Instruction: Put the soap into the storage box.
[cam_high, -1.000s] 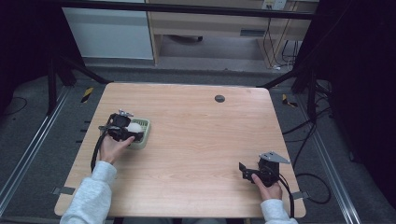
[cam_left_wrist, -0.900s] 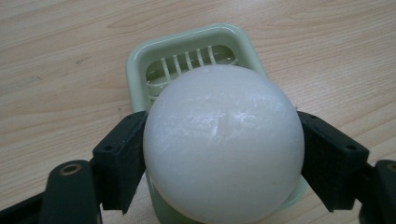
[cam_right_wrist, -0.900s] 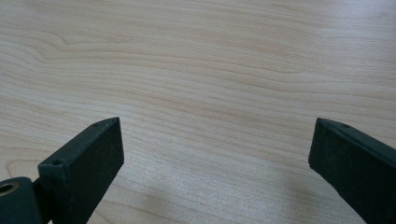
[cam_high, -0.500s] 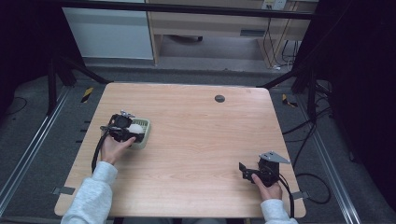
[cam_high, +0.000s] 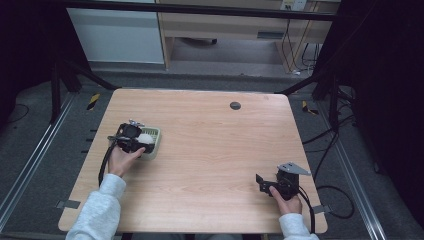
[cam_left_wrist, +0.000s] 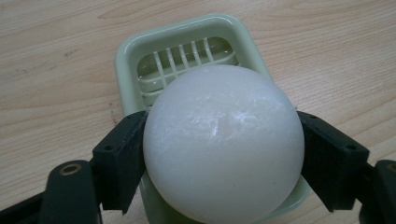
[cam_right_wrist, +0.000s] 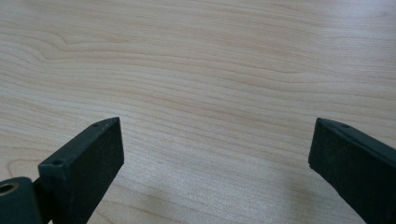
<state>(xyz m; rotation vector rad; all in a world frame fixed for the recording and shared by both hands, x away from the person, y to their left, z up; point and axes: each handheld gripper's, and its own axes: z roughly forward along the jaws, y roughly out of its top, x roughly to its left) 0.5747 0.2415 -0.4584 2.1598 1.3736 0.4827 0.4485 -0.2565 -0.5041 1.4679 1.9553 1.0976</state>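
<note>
A white ball (cam_left_wrist: 223, 142) is gripped between the two black jaws of the left gripper (cam_left_wrist: 223, 154), one jaw pressed against each side of it. The ball is held directly over a pale green tray (cam_left_wrist: 187, 35) with a slotted bottom, which lies on the wooden table (cam_left_wrist: 56, 60); whether the ball touches the tray cannot be told from the left gripper view. In the high view, the left gripper (cam_high: 136, 141) is seen at the left side of the table (cam_high: 210, 150), with the ball (cam_high: 145, 138) at the near end of the tray (cam_high: 155, 136) and the person's left hand (cam_high: 121, 159) behind it. The right gripper (cam_high: 263, 183) is held well apart, near the table's front right corner, by the right hand (cam_high: 287, 202). Its jaws are spread wide over bare wood, nothing between them, as shown in the right gripper view (cam_right_wrist: 215, 158).
</note>
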